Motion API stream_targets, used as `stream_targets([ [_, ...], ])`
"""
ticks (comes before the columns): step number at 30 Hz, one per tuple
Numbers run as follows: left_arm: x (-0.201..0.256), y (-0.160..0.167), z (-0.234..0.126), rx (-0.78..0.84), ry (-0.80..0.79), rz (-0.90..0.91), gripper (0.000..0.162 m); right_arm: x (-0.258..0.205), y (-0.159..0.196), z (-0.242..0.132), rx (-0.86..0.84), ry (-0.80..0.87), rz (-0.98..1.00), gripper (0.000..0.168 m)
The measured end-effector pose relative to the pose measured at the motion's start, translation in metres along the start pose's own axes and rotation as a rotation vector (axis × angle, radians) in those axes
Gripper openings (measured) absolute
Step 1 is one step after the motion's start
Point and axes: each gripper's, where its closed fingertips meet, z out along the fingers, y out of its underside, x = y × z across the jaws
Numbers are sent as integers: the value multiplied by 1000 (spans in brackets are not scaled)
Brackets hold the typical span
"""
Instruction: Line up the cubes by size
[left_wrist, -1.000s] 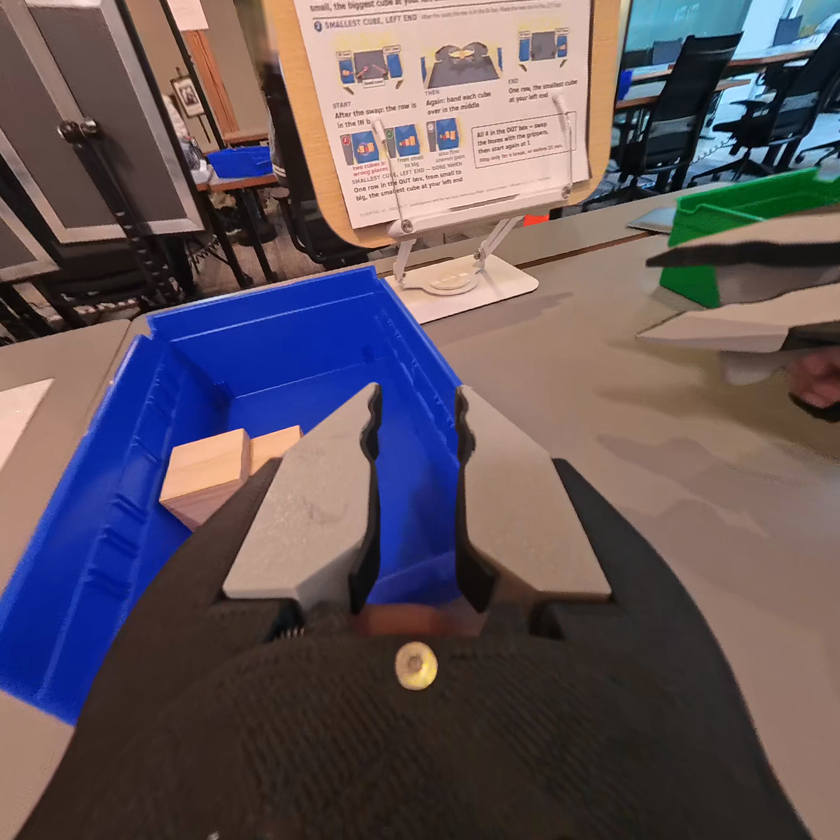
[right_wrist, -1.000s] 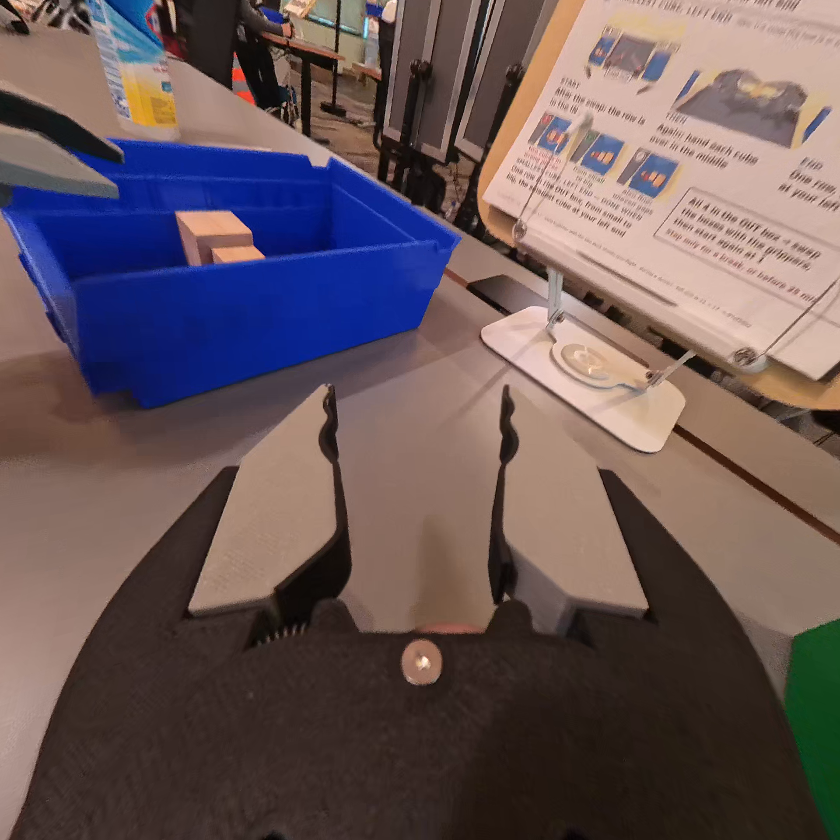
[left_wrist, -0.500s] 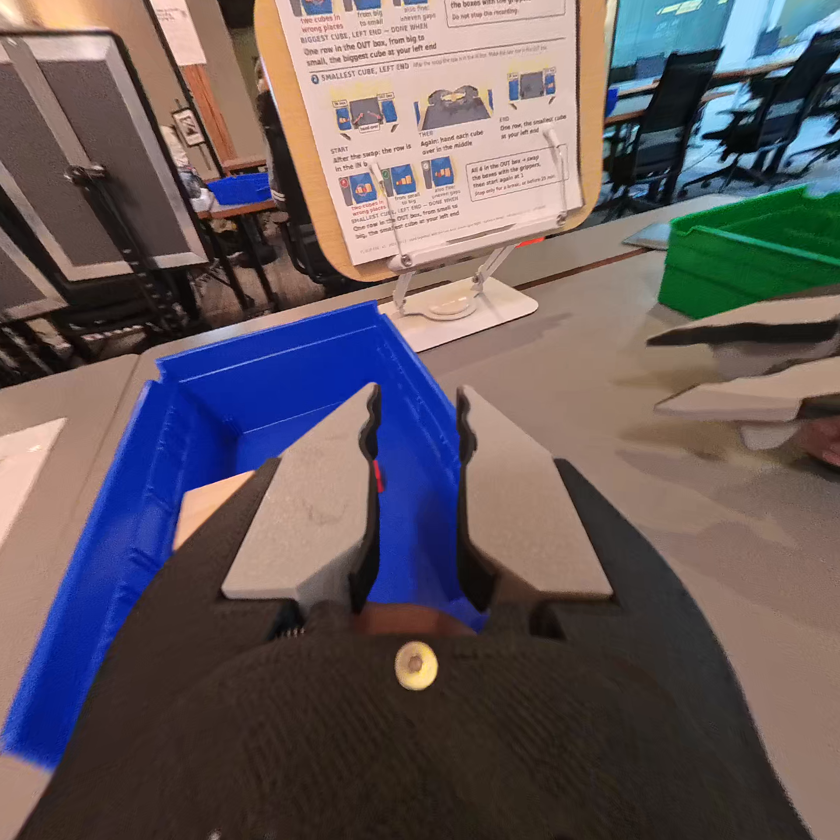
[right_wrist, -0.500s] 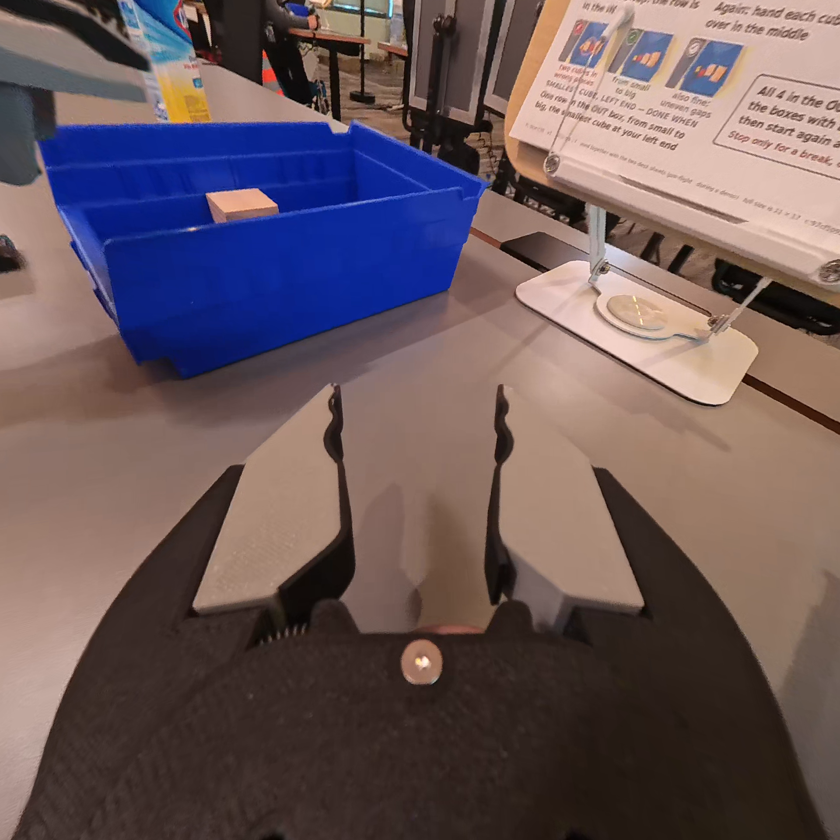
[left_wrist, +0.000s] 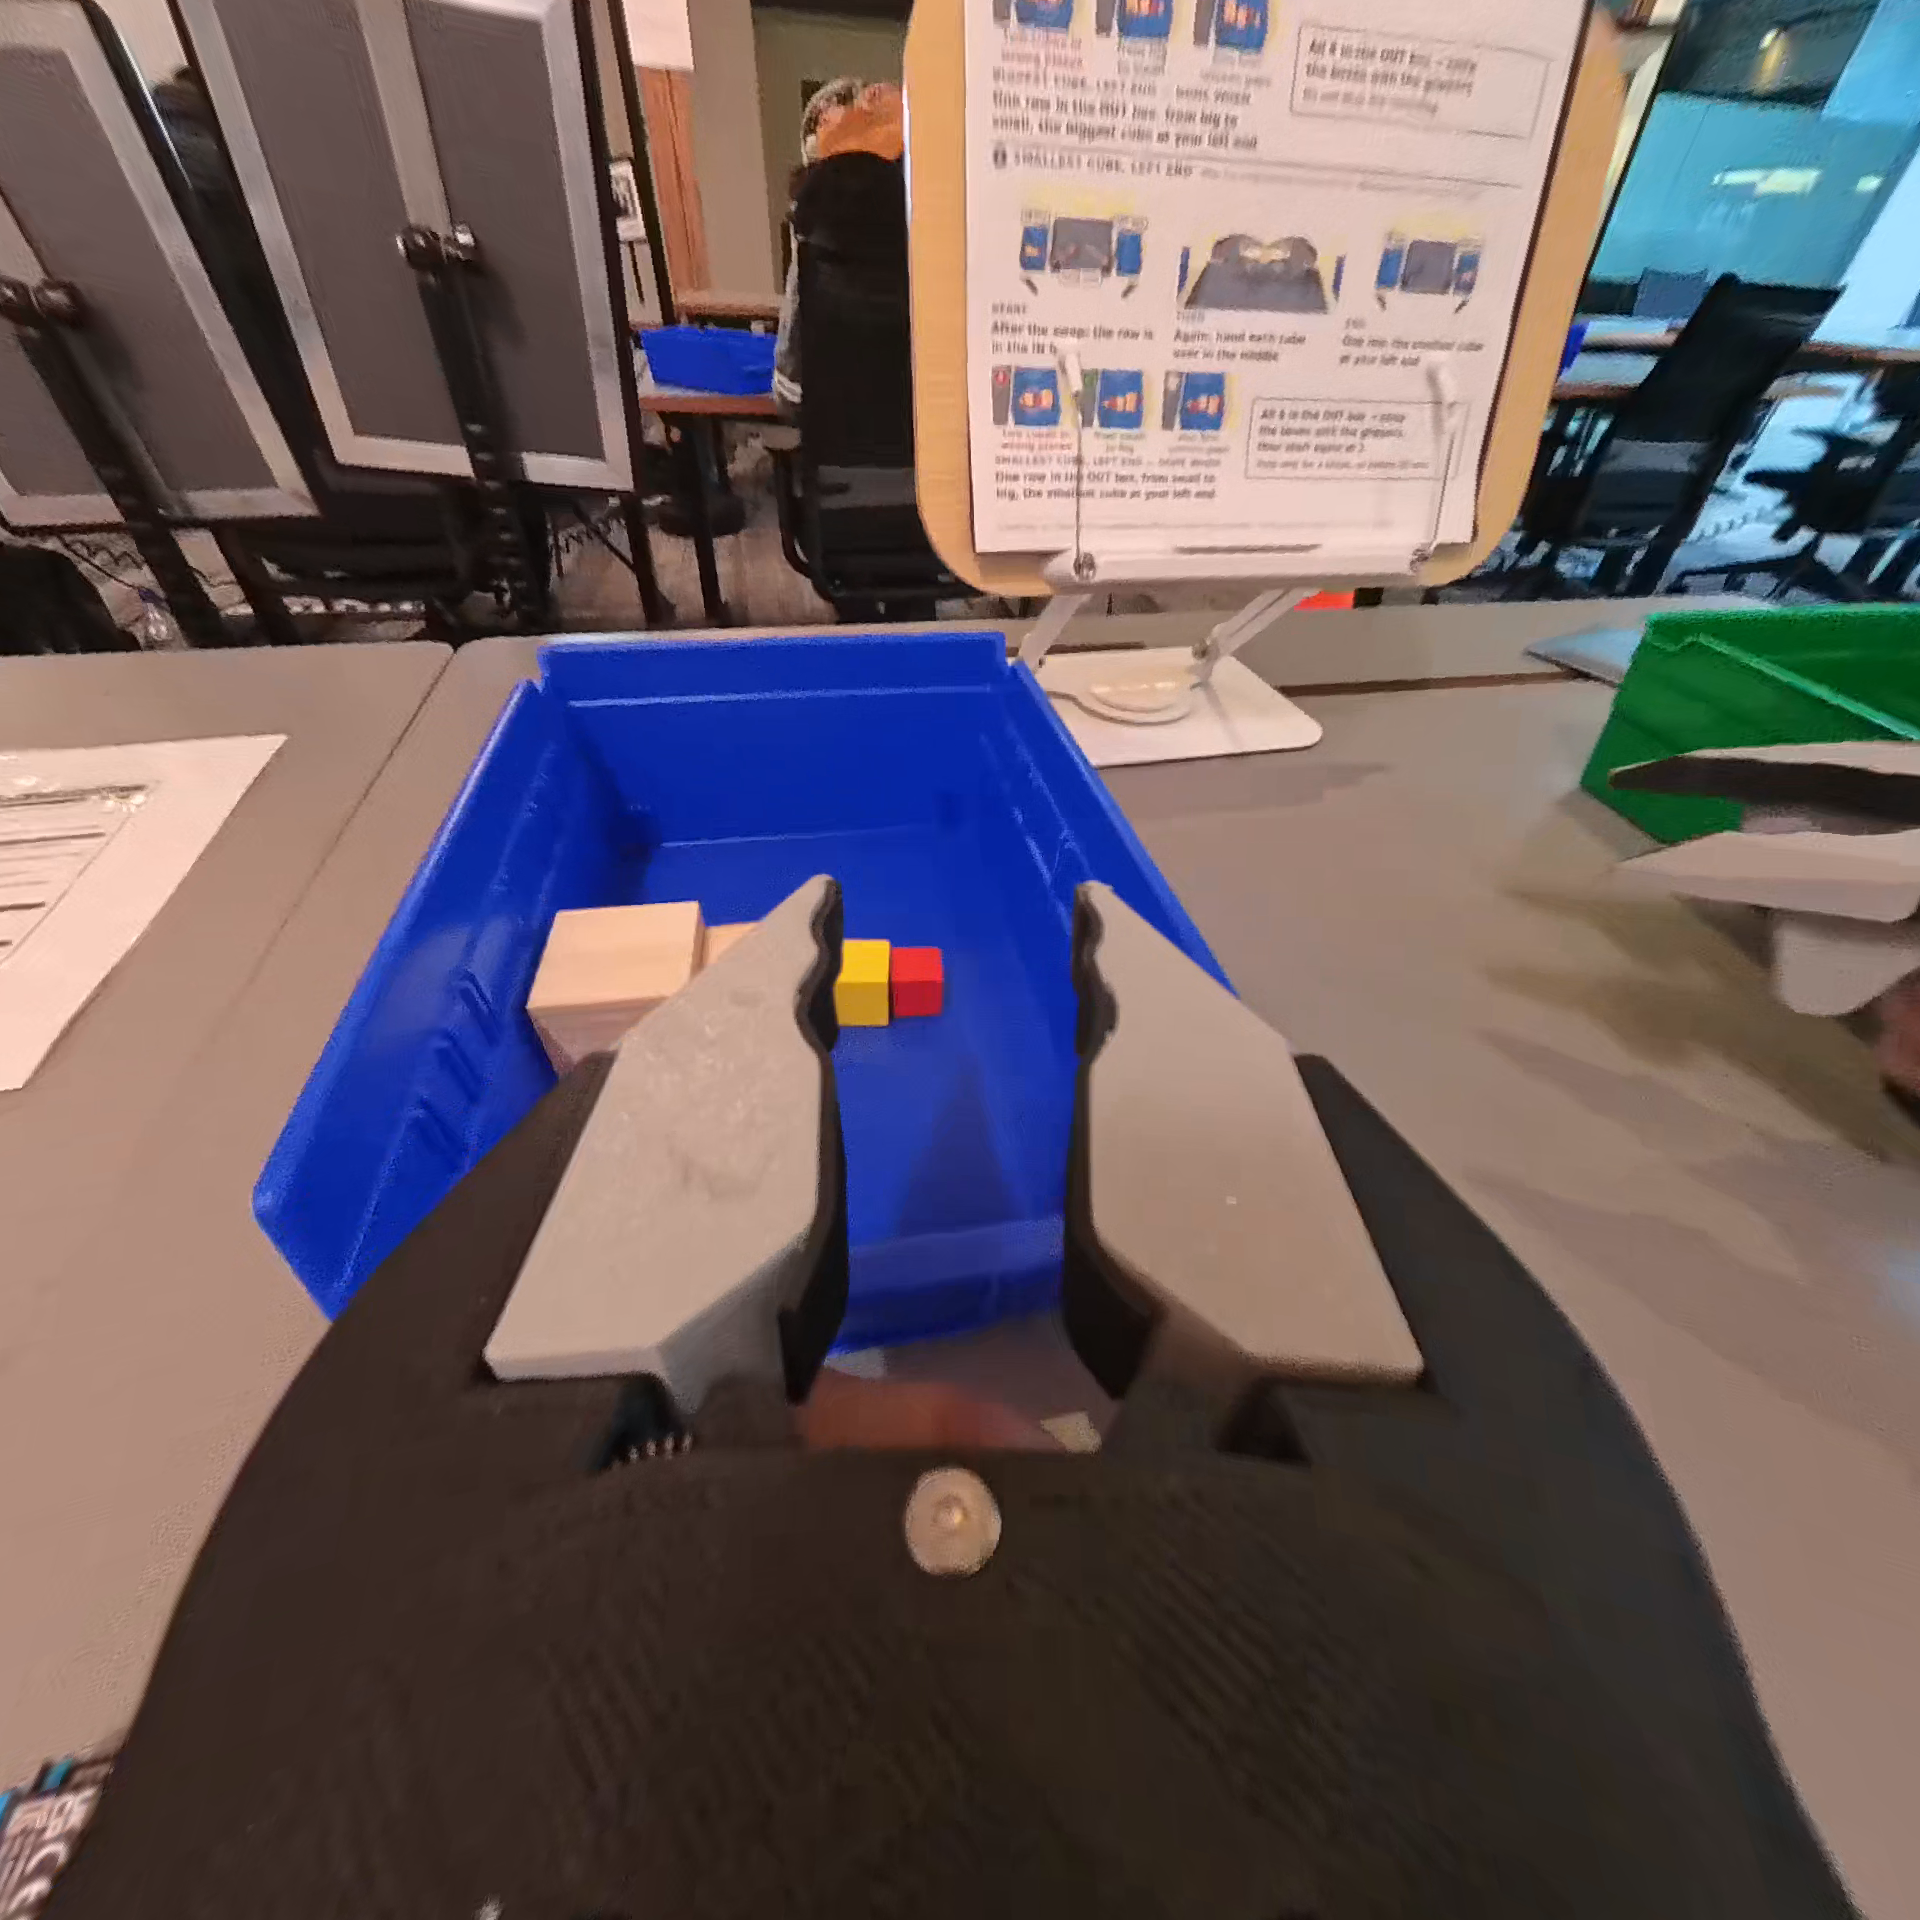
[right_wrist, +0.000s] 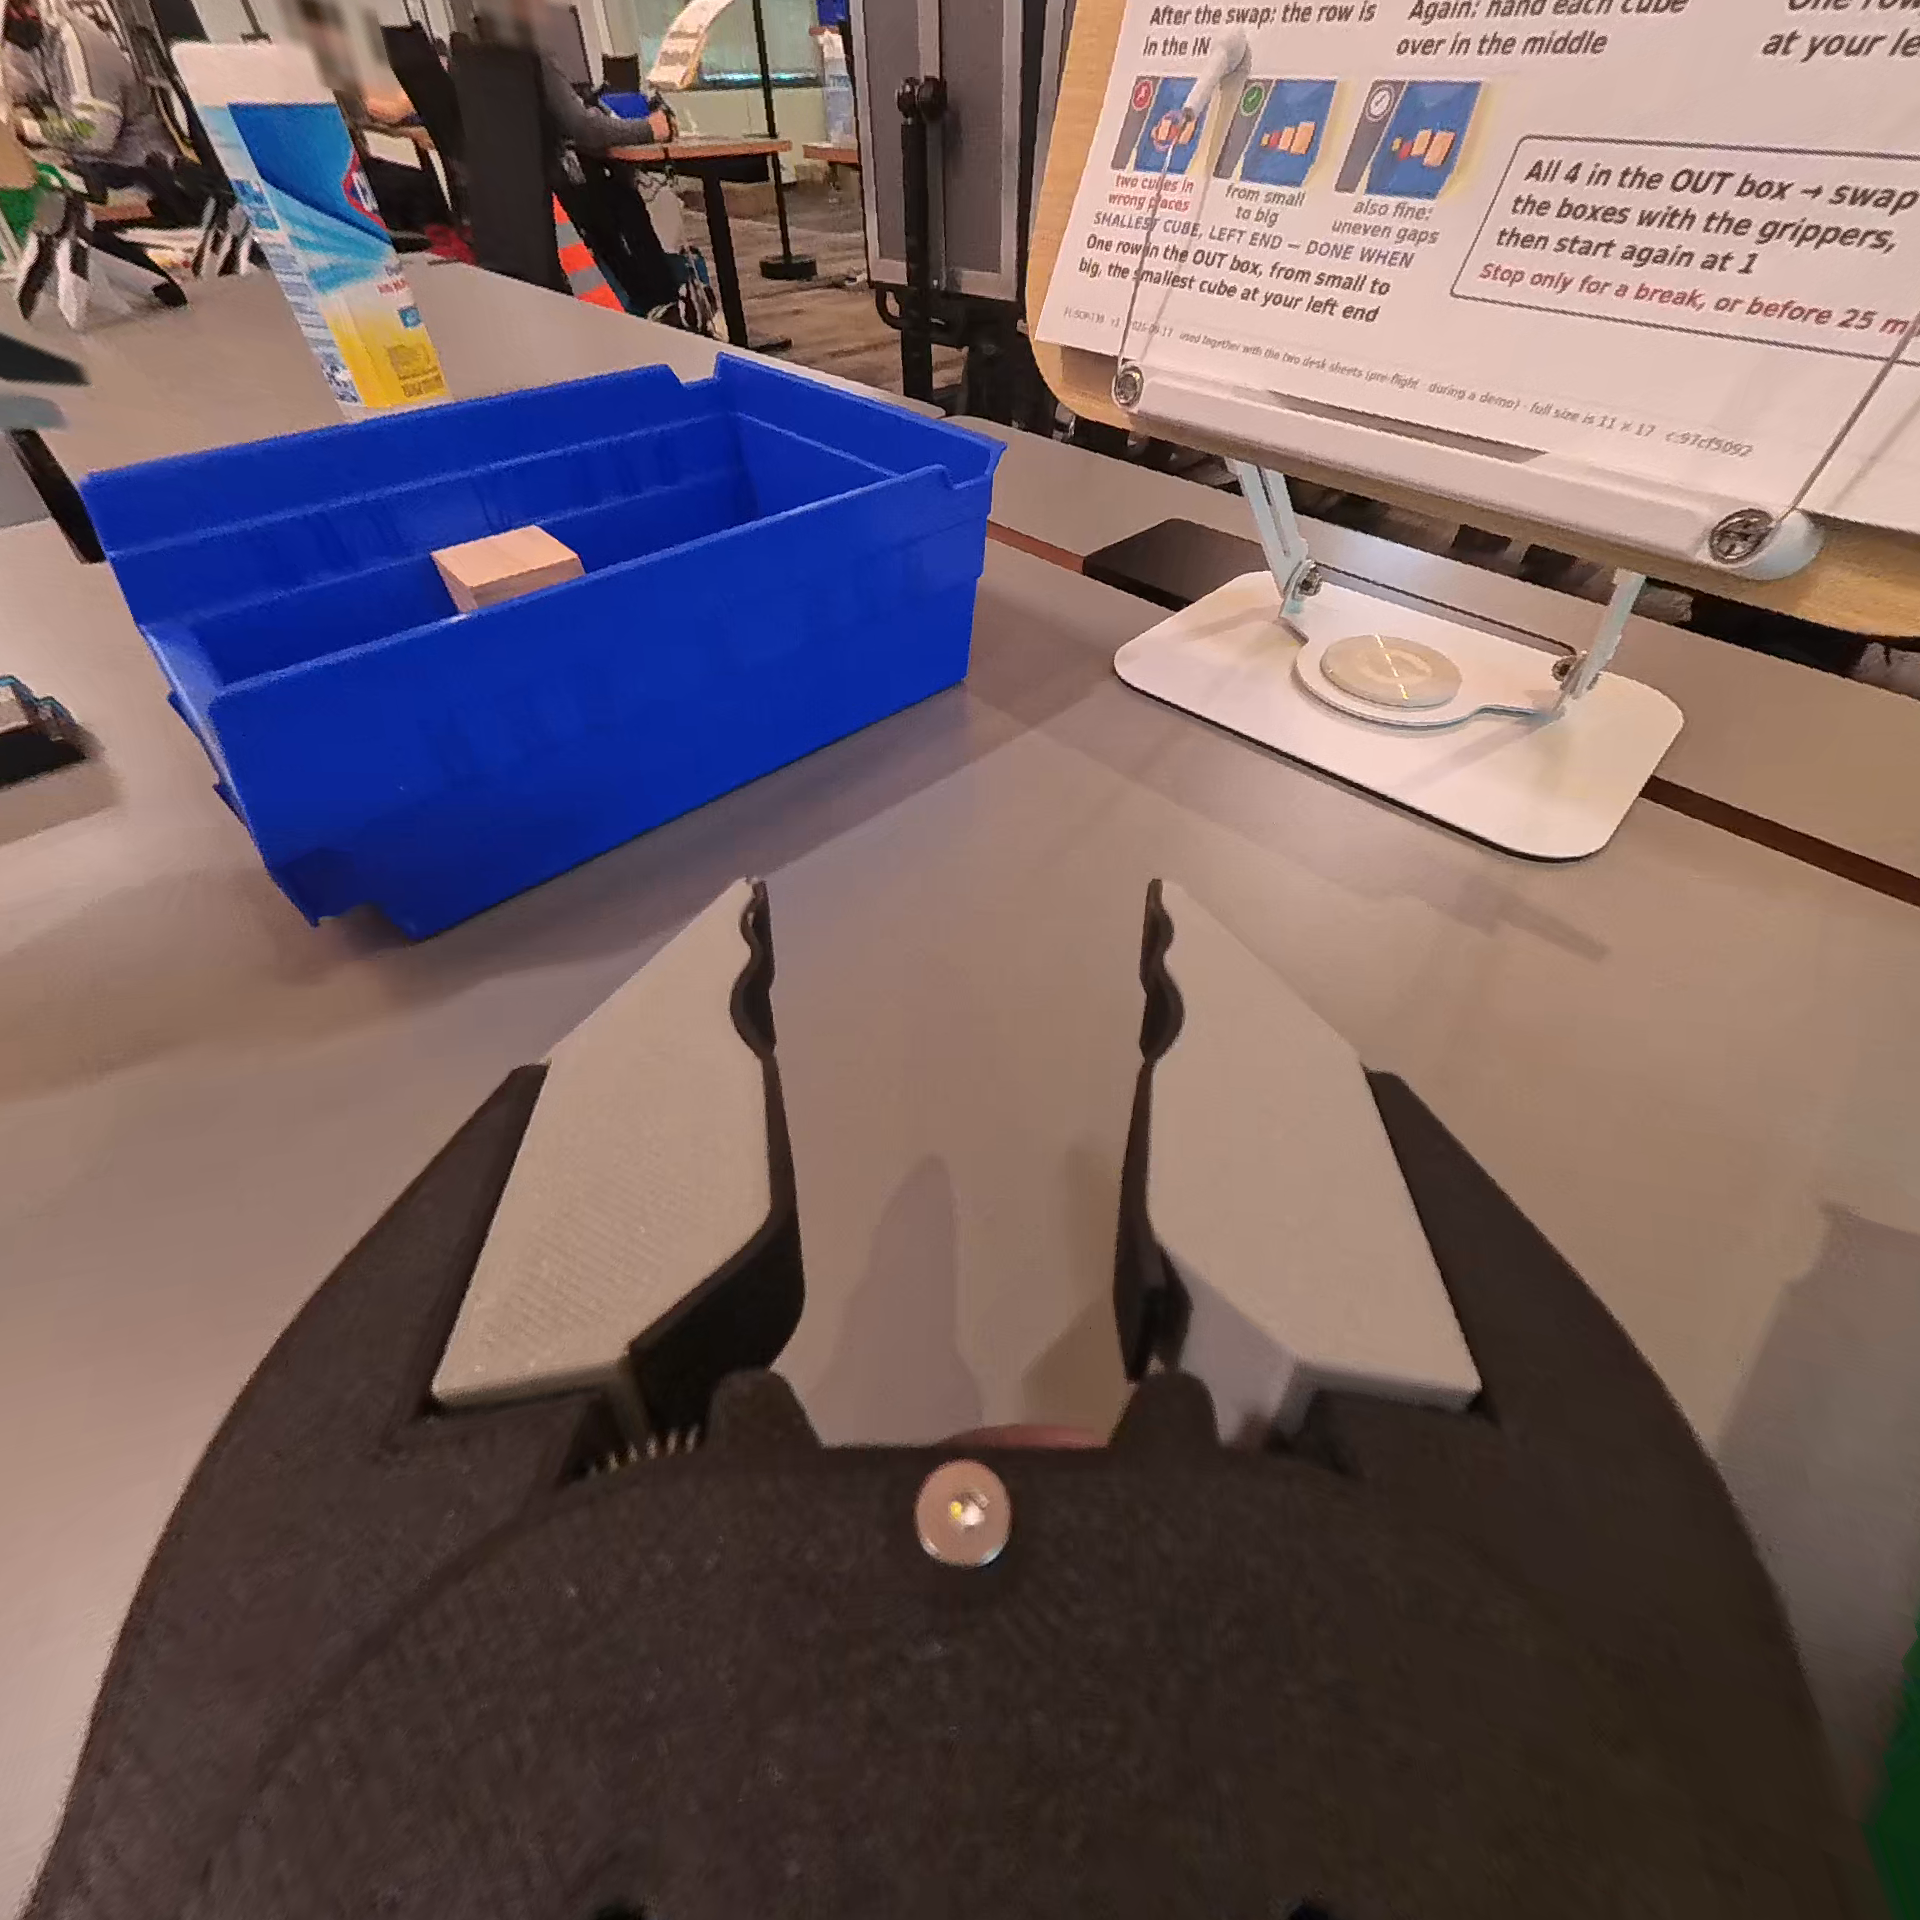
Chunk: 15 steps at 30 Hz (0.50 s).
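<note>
A blue bin (left_wrist: 468, 987) holds a row of cubes: a large wooden cube (left_wrist: 613, 961), a smaller wooden cube (left_wrist: 727, 940) mostly hidden behind my left finger, a yellow cube (left_wrist: 864, 982) and a small red cube (left_wrist: 917, 979). My left gripper (left_wrist: 951, 914) is open and empty above the bin's near end. My right gripper (right_wrist: 951, 914) is open and empty over the bare table, right of the bin (right_wrist: 582, 727); only the large wooden cube (right_wrist: 509, 566) shows there. The right gripper's fingers (left_wrist: 1787, 842) show at the right edge of the left wrist view.
A green bin (left_wrist: 1766, 707) stands at the far right. An instruction sheet on a white stand (left_wrist: 1195, 707) is behind the blue bin, also in the right wrist view (right_wrist: 1455, 727). A wipes canister (right_wrist: 322, 229) and papers (left_wrist: 94, 862) lie left.
My left gripper has pulled back and risen from the bin, so the yellow and red cubes now show. Its fingers have opened wider. The right gripper has drawn back a little.
</note>
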Motion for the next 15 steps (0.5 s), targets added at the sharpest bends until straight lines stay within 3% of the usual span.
stream_targets([
  [2,-2,5,10,-44,-4,51,40,-3,3,2,-12,-12,2,69],
  [3,-1,5,17,-71,15,85,31,-5,5,4,-19,-25,5,69],
  [5,7,2,34,-141,125,192,28,-12,10,7,-40,-50,-1,69],
  [7,24,7,46,-227,316,406,37,-17,16,10,-68,-59,-26,71],
  [11,20,38,70,-433,519,900,60,-29,29,15,-128,-94,-78,70],
  [15,13,67,93,-565,667,1091,43,-38,35,18,-148,-118,-104,70],
])
